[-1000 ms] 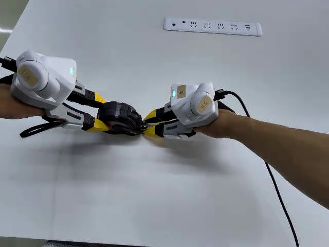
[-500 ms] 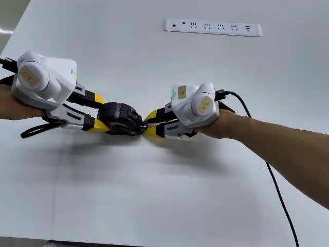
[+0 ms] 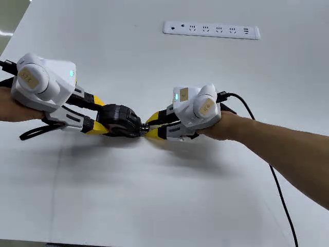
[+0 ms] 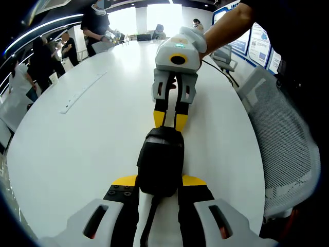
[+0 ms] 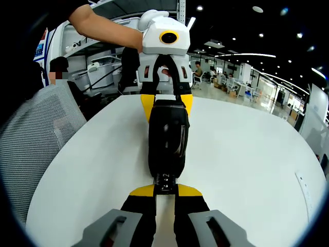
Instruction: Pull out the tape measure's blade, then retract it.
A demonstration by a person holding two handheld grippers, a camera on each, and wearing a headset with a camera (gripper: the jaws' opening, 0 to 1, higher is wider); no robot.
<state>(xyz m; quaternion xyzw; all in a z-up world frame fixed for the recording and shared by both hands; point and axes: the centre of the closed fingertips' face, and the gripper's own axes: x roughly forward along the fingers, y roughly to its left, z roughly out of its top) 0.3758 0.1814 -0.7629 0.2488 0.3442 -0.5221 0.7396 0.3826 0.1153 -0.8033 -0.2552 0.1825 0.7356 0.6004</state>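
A black tape measure (image 3: pixel 119 120) lies on the white table (image 3: pixel 154 190), and my left gripper (image 3: pixel 98 114) is shut on its case from the left. My right gripper (image 3: pixel 150 125) meets it from the right, shut on the blade's tip at the case mouth. In the left gripper view the case (image 4: pixel 160 159) sits between my left gripper's (image 4: pixel 159 181) yellow pads, with the right gripper (image 4: pixel 172 123) facing it. In the right gripper view my right gripper (image 5: pixel 165 190) pinches the small metal hook (image 5: pixel 164 181) in front of the case (image 5: pixel 167 134); the left gripper (image 5: pixel 167 103) holds the far end. Almost no blade shows.
A white power strip (image 3: pixel 211 30) lies at the far side of the table. A black cable (image 3: pixel 277 185) trails from the right gripper toward the near edge. A black strap (image 3: pixel 33 131) lies under the left hand. A mesh chair (image 4: pixel 277 134) stands beside the table.
My right gripper has edged slightly to the right, away from the case. The left gripper and the tape measure case have stayed in place.
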